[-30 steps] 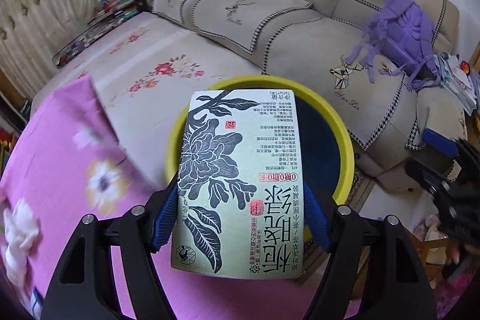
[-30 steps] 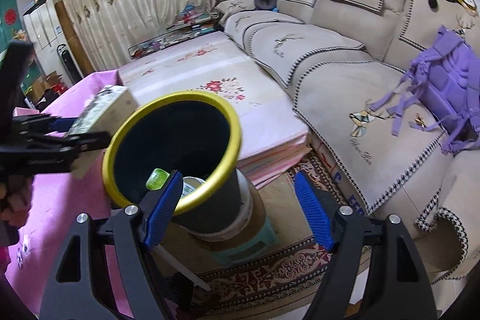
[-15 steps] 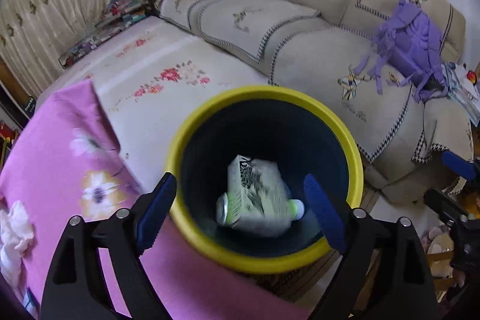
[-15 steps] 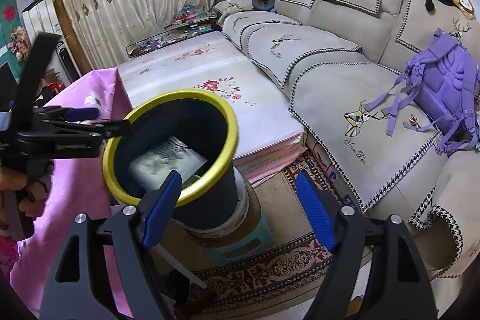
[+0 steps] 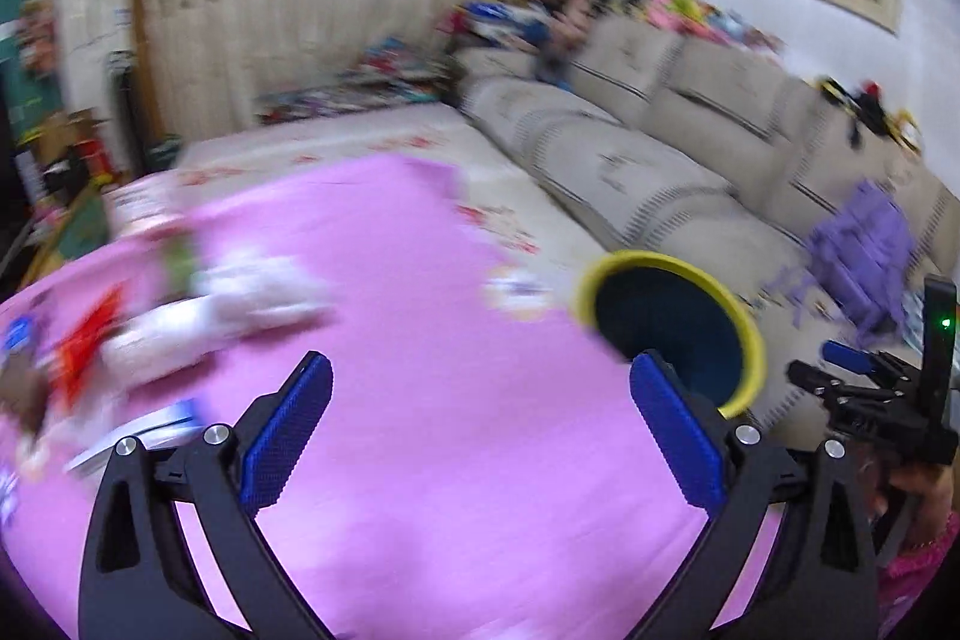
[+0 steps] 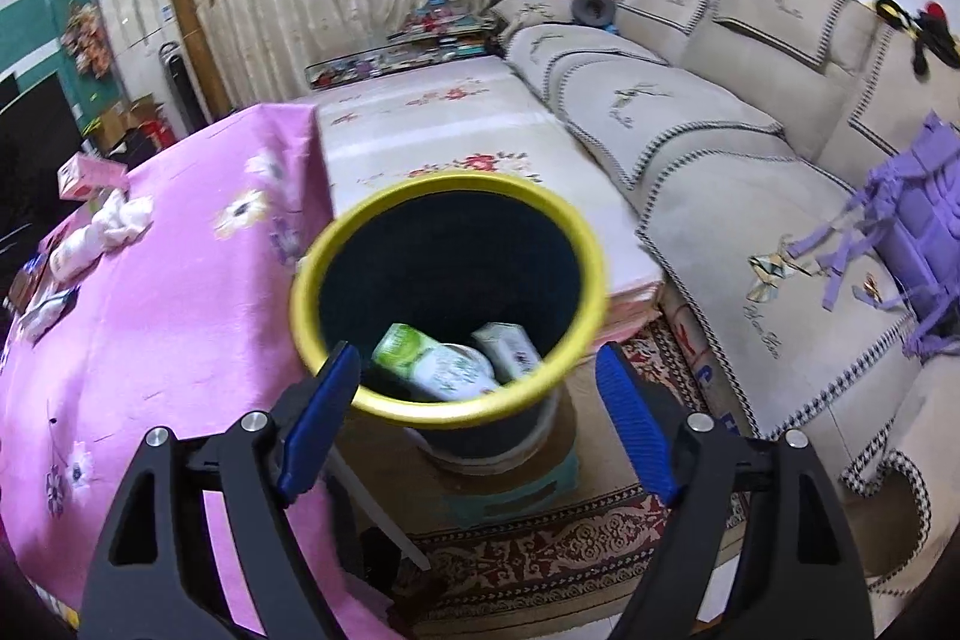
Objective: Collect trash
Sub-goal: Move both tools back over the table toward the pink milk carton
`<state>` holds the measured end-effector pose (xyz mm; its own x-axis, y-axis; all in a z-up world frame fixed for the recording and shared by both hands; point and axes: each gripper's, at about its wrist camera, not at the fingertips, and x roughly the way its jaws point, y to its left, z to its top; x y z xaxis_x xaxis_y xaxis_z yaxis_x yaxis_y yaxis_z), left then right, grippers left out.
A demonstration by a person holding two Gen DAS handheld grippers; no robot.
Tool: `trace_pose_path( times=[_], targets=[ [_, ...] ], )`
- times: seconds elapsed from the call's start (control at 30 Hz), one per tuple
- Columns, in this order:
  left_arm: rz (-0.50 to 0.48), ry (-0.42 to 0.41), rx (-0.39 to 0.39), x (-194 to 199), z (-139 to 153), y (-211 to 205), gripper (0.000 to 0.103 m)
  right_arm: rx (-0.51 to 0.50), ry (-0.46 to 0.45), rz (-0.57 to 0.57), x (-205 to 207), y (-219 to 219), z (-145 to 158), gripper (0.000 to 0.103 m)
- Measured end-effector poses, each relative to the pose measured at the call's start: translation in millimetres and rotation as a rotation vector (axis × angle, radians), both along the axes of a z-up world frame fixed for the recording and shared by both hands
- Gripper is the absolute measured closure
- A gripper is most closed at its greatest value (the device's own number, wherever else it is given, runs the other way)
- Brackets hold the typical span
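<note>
Cursive stitching on the sofa cover (image 6: pixel 762 322) stays illegible; no other lettering can be read.

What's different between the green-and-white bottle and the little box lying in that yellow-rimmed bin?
In the right wrist view, the bottle is rounded with a bright green end, while the box is flat-sided, pale, with dark print. The bottle looks the larger and lies nearer the pink-clothed table's side; the box leans against the opposite side of the bin. Both sit loose at the bottom, partly hidden by the rim.
</note>
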<state>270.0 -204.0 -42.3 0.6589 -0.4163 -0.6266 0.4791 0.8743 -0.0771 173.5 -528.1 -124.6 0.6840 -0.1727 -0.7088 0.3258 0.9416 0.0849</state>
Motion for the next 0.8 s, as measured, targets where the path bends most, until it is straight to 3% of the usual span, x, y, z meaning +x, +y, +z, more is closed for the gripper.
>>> trace_pose_path(
  times=[0.27, 0.43, 0.7, 0.8],
  targets=[
    [0.312, -0.13, 0.018, -23.8, 6.8, 164.9, 0.005, -0.001, -0.002, 0.218, 52.5, 91.4, 7.4, 0.027],
    [0.495, -0.133, 0.003, -32.1, -9.9, 246.5, 0.005, 0.0, -0.007, 0.419, 90.2, 179.2, 14.3, 0.027],
    [0.54, -0.12, 0.007, -41.4, -28.2, 283.9, 0.005, 0.049, 0.002, 0.671, 139.7, 299.6, 18.5, 0.027],
    [0.527, -0.102, -0.021, -42.0, -31.4, 286.4, 0.005, 0.016, 0.016, 0.686, 163.9, 326.9, 17.3, 0.027]
  ],
)
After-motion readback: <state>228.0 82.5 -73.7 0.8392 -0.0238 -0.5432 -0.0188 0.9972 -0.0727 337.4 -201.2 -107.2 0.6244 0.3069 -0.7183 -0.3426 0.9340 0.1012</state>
